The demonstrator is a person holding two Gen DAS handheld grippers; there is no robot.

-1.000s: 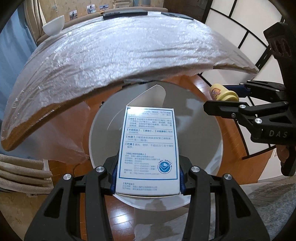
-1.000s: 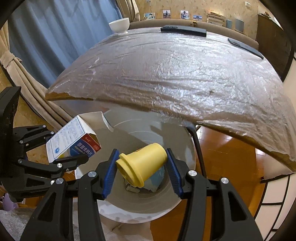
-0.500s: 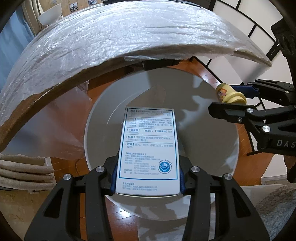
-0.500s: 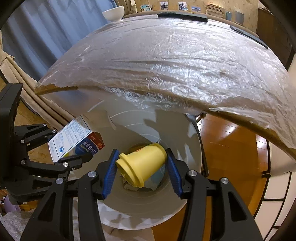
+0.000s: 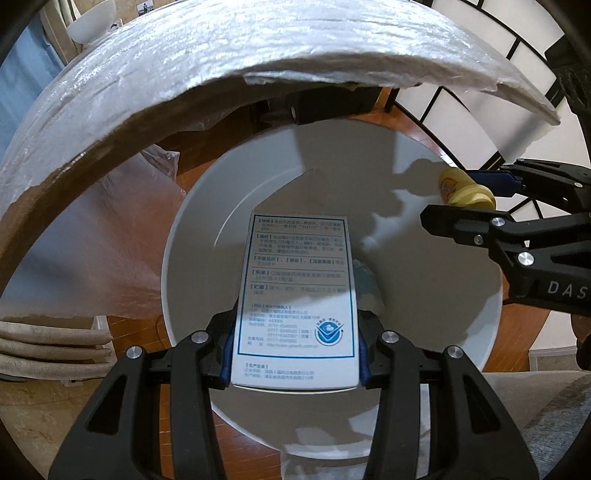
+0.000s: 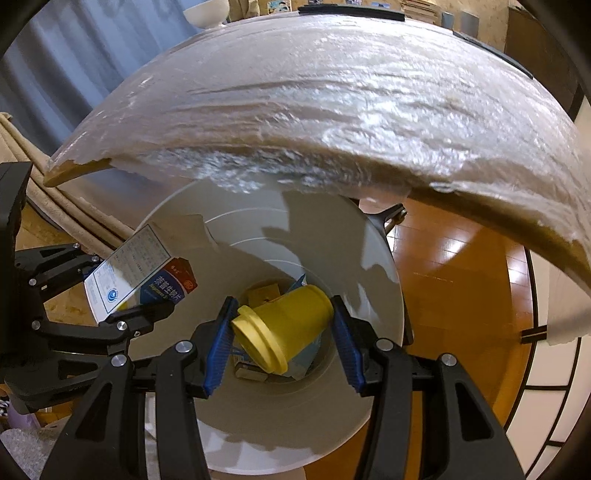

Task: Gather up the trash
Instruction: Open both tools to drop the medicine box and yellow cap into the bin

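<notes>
My left gripper [image 5: 295, 354] is shut on a white and blue medicine box [image 5: 295, 295], held over the mouth of a white round trash bin [image 5: 461, 369]. The box also shows in the right wrist view [image 6: 136, 273], at the bin's left rim. My right gripper [image 6: 280, 339] is shut on a yellow bottle [image 6: 284, 328], held over the bin's opening [image 6: 369, 387]. The bottle also shows in the left wrist view [image 5: 465, 188], held in the right gripper [image 5: 476, 199]. Some trash [image 6: 262, 291] lies at the bin's bottom.
A table covered in plastic film [image 6: 332, 110] overhangs the bin's far side; it also shows in the left wrist view [image 5: 184, 74]. A white bowl [image 6: 207, 13] stands at its far edge. Wooden floor [image 6: 461, 295] lies to the right, curtains [image 6: 74, 74] to the left.
Both grippers have moved lower and closer over the bin, still holding the box and the bottle. The table edge now sits higher in both views.
</notes>
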